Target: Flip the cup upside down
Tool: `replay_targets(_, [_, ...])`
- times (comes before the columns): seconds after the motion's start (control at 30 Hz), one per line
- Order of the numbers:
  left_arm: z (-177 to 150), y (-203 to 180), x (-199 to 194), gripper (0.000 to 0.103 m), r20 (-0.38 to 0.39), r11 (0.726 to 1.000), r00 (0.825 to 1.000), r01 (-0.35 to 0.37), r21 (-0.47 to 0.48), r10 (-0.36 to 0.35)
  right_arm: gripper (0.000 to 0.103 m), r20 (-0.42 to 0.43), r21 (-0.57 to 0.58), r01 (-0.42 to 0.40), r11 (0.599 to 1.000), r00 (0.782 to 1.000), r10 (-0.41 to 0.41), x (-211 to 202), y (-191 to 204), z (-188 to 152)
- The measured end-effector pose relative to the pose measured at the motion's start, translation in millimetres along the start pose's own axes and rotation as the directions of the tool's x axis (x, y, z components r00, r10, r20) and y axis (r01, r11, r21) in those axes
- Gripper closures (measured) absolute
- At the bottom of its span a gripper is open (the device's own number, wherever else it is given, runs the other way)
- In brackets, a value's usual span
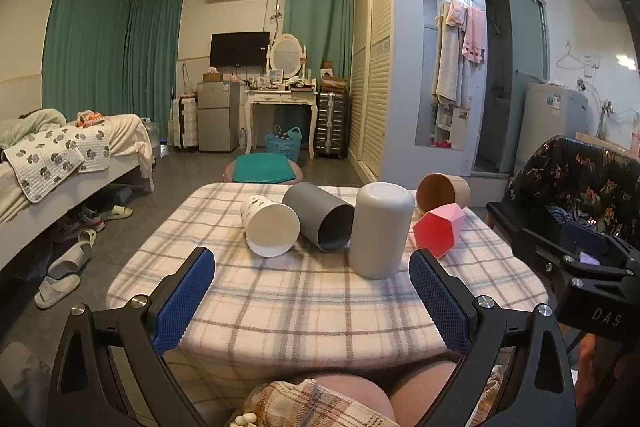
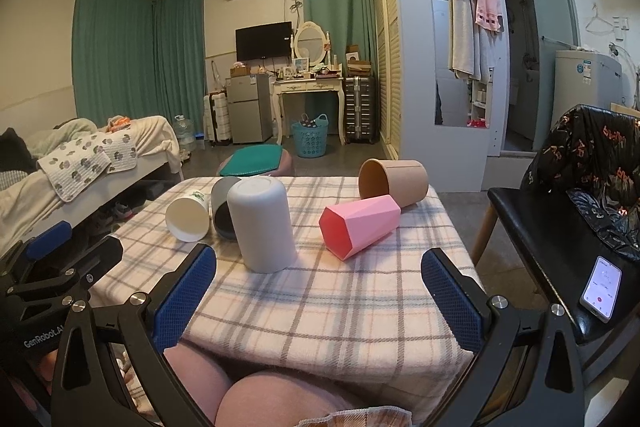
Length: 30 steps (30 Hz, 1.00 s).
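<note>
Several cups are on the plaid-covered table (image 1: 304,307). A light grey cup (image 1: 380,231) (image 2: 262,225) stands upside down near the middle. A white cup (image 1: 270,225) (image 2: 187,218), a dark grey cup (image 1: 320,217) (image 2: 221,207), a pink faceted cup (image 1: 438,227) (image 2: 360,225) and a brown cup (image 1: 442,191) (image 2: 394,183) lie on their sides. My left gripper (image 1: 312,263) is open and empty, held back over the table's near edge. My right gripper (image 2: 320,267) is open and empty, also near the front edge.
A black chair (image 2: 532,227) with a floral cloth stands right of the table, with a phone (image 2: 600,289) on its seat. A bed (image 1: 60,163) is to the left, slippers (image 1: 60,279) on the floor. A stool with a green cushion (image 1: 262,169) stands beyond the table.
</note>
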<state>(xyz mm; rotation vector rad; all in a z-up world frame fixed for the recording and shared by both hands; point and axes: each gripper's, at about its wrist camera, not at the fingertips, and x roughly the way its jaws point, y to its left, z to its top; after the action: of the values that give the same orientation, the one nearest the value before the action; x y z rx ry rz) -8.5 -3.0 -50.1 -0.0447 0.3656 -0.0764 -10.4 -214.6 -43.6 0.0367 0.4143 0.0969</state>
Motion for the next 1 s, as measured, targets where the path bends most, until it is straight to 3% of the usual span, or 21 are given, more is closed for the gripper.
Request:
replay_targets(0.4, [0.7,-0.3,-5.2,0.002,0.031,0.999,0.999,-0.036,0.004,0.036,0.0,-0.019,-0.011,-0.021,1.0,1.0,0.021,3.0,3.4,-3.9])
replay_targets(1.0, [0.6,-1.9,-5.2,0.002,0.019,1.0,0.999,-0.026,0.011,0.026,0.0,-0.028,-0.014,-0.018,1.0,0.999,0.018,3.7,4.9,-6.0])
